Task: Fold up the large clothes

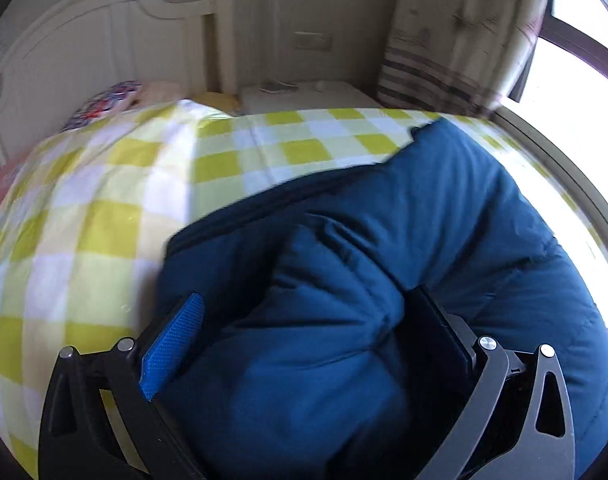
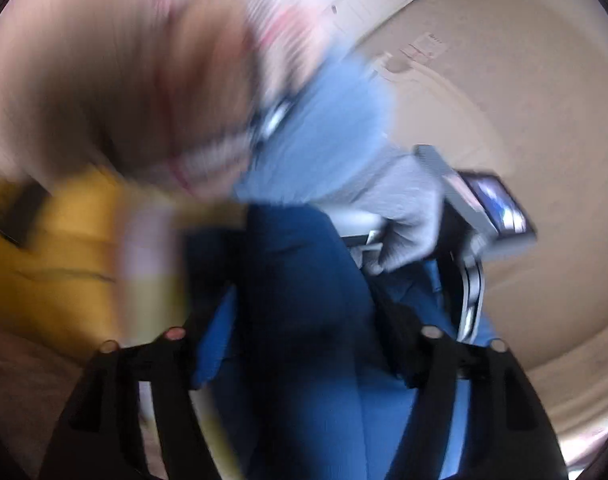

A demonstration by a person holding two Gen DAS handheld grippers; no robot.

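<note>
The large dark blue padded jacket lies across the bed covered in a yellow-and-white checked sheet, its far edge reaching toward the window side, with a thick bunched fold of its quilted fabric gathered between the fingers of the left tool. That tool is clamped on the fold: the ribbed blue pad on one side and the dark pad opposite it both press into the cloth. In the right wrist view, which is badly smeared by motion, the right tool likewise has blue fabric filling the space between its fingers, so it seems to be gripping the same jacket, though how firmly cannot be told from the blur. Beyond it, a gloved hand grasps the other device. The step in hand looks like carrying a held edge across to make a fold. To do it well, both tools should travel together at matching height so the padded layers stay taut between them and do not twist; the bulky filling will likely spring back, so the edge should be laid down flat on the bed and pressed before letting go, with seams lined up against the jacket's far edge.
</note>
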